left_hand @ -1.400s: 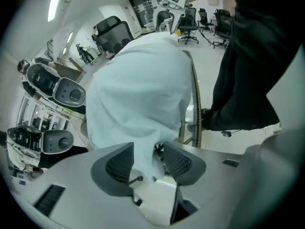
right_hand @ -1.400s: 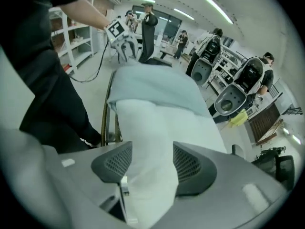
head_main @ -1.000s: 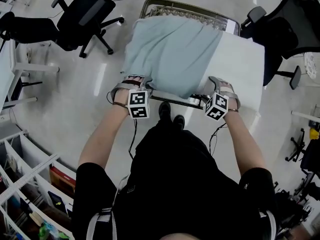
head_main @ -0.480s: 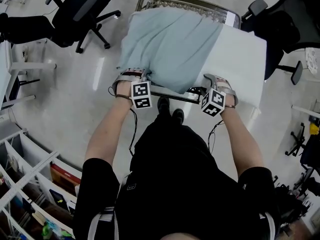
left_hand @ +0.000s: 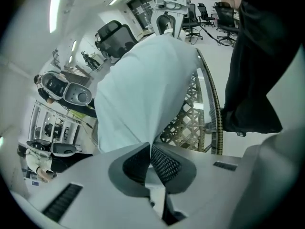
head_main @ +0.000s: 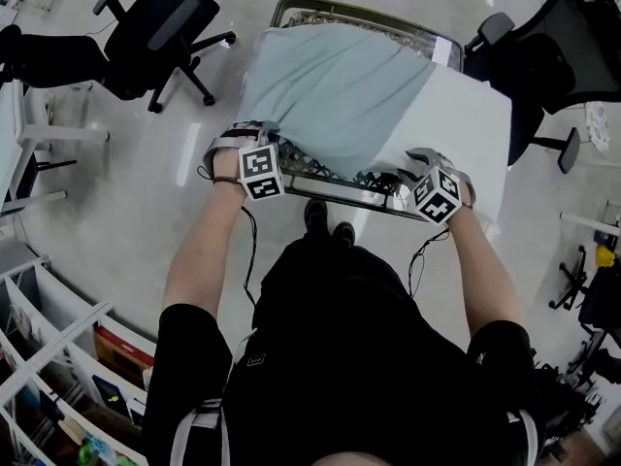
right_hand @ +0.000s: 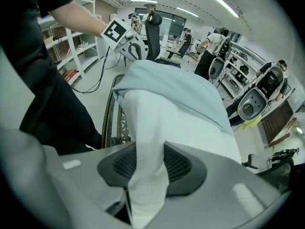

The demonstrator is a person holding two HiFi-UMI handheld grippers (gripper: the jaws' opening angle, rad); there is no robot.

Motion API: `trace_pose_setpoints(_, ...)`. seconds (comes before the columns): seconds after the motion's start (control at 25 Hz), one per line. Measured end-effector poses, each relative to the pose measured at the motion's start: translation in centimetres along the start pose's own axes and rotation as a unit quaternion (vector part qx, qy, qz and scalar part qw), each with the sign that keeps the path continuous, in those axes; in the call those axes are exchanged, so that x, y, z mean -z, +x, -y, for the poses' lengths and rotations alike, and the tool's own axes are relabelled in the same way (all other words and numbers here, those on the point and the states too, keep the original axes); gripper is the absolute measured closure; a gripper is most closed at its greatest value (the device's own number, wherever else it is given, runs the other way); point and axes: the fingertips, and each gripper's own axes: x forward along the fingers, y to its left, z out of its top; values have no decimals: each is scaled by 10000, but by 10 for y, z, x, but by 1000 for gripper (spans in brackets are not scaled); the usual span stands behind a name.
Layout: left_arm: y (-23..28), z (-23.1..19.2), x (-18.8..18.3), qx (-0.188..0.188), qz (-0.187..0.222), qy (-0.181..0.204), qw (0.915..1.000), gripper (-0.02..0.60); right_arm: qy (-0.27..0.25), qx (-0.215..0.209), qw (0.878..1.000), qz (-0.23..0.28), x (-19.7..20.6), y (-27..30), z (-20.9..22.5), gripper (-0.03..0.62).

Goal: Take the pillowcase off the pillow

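Left hand-held gripper (left_hand: 149, 151), just closed, pinches blue pillowcase (head_main: 330, 85) edge; right hand-held gripper (right_hand: 150, 163), jaws just closing, pinches white pillow (head_main: 466, 134). Pillow long axis left-right, bare end right.

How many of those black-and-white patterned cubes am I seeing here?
2. The left cube sits on the left tool, which pinches the pale blue pillowcase; the right cube sits on the right tool, which grips the white pillow. None looks hidden.
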Motion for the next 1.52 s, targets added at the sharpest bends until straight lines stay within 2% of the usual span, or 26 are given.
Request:
trace_pose_setpoints(0.12, -5, -25, 9, -194, 107, -119, 9997, 574, 135, -49, 9999, 78, -3, -9, 9, 433)
trace_pose_setpoints(0.24, -7, -41, 17, -225, 169, -225, 9994, 574, 313, -42, 9994, 111, -2, -12, 10, 437)
trace_pose_setpoints(0.32, -9, -40, 15, -25, 278, -366, 9989, 574, 426, -92, 9990, 56, 1, -12, 5, 436)
trace_pose_setpoints(0.4, -18, -32, 3, 414, 611, -464, 9962, 574, 361, -177, 9992, -47, 4, -12, 0, 401)
trace_pose_setpoints(0.48, -35, -25, -10, 1031, 984, -658, 9876, 572, 341, -228, 9991, -51, 8, -19, 1, 381)
trace_pose_setpoints(0.56, -59, -28, -24, 1608, 1444, -1050, 9707, 565, 499, -107, 9987, 67, 11, -33, 17, 429)
trace_pose_setpoints(0.64, -78, -48, -37, 1787, 1853, -1394, 9562, 554, 719, 94, 9972, 172, 16, -45, 45, 428)
trace_pose_setpoints(0.68, -81, -61, -42, 1735, 1912, -1441, 9553, 551, 799, 177, 9965, 173, 19, -49, 59, 427)
trace_pose_setpoints(0.76, -72, -84, -50, 1545, 1725, -1277, 9644, 543, 841, 306, 9959, 132, 23, -51, 86, 402)
trace_pose_setpoints(0.88, -40, -113, -58, 1316, 1229, -859, 9799, 490, 792, 394, 9958, 221, 16, -44, 124, 358)
trace_pose_setpoints(1.0, -2, -150, -65, 1102, 903, -719, 9872, 449, 745, 304, 9965, 220, 10, -29, 160, 313)
trace_pose_setpoints(1.2, 67, -208, -66, 893, 395, -589, 9935, 435, 580, -93, 9982, -121, 22, 5, 213, 247)
trace_pose_setpoints(1.32, 107, -231, -61, 913, 9, -250, 9955, 418, 252, -428, 9972, -551, 40, 32, 231, 202)
trace_pose_setpoints(1.52, 169, -239, -70, 1256, -115, 501, 9907, 356, 212, -1527, 9847, -815, 53, 73, 229, 67)
